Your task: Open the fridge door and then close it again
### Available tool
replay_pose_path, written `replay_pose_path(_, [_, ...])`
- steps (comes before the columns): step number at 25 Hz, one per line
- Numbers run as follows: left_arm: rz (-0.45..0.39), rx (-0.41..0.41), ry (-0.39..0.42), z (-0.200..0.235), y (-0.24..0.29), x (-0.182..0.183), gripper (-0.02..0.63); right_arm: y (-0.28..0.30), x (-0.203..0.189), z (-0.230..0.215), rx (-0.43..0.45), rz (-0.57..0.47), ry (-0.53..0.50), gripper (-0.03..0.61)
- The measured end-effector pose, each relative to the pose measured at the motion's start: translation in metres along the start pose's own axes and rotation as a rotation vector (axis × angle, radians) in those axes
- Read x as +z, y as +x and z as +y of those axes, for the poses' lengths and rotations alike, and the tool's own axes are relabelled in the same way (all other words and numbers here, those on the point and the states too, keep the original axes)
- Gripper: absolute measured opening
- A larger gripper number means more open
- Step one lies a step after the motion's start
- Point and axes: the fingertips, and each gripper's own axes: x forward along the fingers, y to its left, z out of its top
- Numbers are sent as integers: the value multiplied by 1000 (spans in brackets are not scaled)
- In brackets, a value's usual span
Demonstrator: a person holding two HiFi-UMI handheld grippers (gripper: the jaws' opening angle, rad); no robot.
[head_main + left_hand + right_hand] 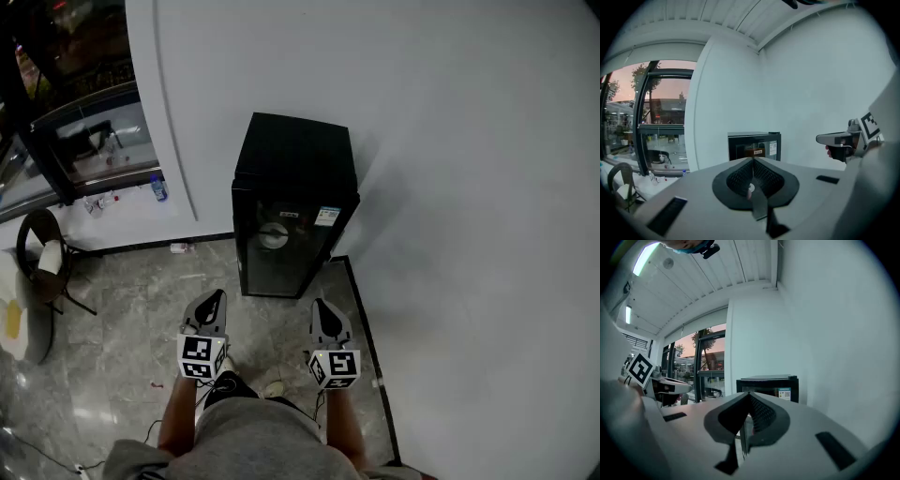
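A small black fridge (292,202) with a glass door stands in the corner against the white wall, its door closed; it also shows as the fridge (754,146) and the fridge (768,385) straight ahead in both gripper views. My left gripper (217,298) and right gripper (319,306) hover side by side over the floor, a short way in front of the door, touching nothing. Both are shut and empty: the left gripper (752,160) and the right gripper (749,394) have their jaws pressed together.
A white wall (450,187) runs along the right, close to the fridge. A dark chair (45,258) and white seat stand at the left. Bottles (157,187) sit on a low ledge by the window. The person's legs and shoes (246,382) stand on the marble floor.
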Motion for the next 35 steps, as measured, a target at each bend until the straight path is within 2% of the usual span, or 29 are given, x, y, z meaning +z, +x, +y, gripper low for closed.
replay_pose_path(12, [-7,-26,-11,-2,0,0,9,2,-2,5,10,16,6,25])
replay_pose_path(18, [-26,-39,-2,11,15,6,9,15,-5,11,19,37,-9,25])
replay_pose_path(26, [-23,-109,9,54,62,20,9,65,1,15,-48,46,3,25])
replay_pose_path(35, [-24,-226,45,96,128,40,8,122,11,15,-149,29,40,25])
